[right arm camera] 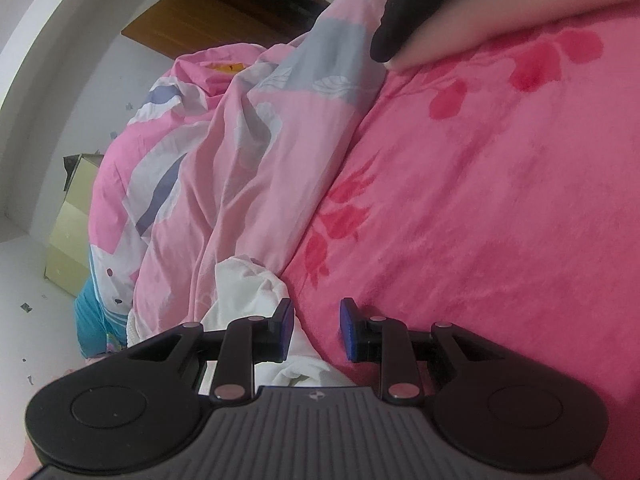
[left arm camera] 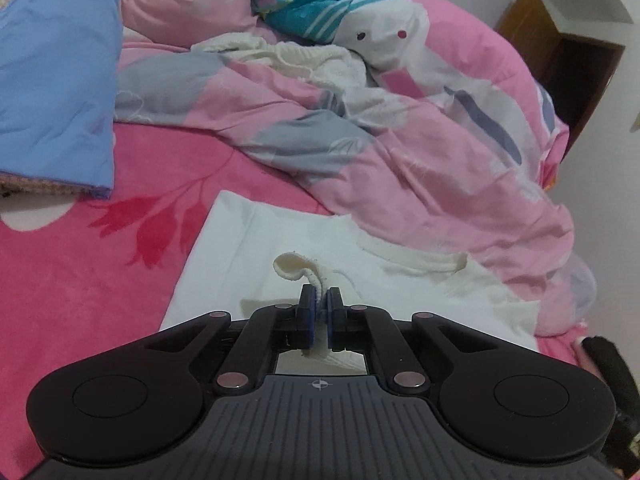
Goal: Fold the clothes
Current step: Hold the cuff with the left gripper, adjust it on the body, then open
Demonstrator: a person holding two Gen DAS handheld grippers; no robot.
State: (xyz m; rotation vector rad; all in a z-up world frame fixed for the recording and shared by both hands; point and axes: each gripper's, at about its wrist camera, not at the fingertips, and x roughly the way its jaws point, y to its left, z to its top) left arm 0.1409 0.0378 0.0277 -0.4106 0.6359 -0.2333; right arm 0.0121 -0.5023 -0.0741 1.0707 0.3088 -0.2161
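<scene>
The left gripper (left arm camera: pixel 320 312) is clamped on a ribbed cuff (left arm camera: pixel 296 266) of the white garment (left arm camera: pixel 256 240), which spreads ahead over the pink bedsheet (left arm camera: pixel 80 280). The right gripper (right arm camera: pixel 316 328) gapes empty, white cloth (right arm camera: pixel 256 292) just left.

White garment (left arm camera: pixel 280 240) spread flat on pink bedsheet, ribbed cuff lifted, pinched upright
</scene>
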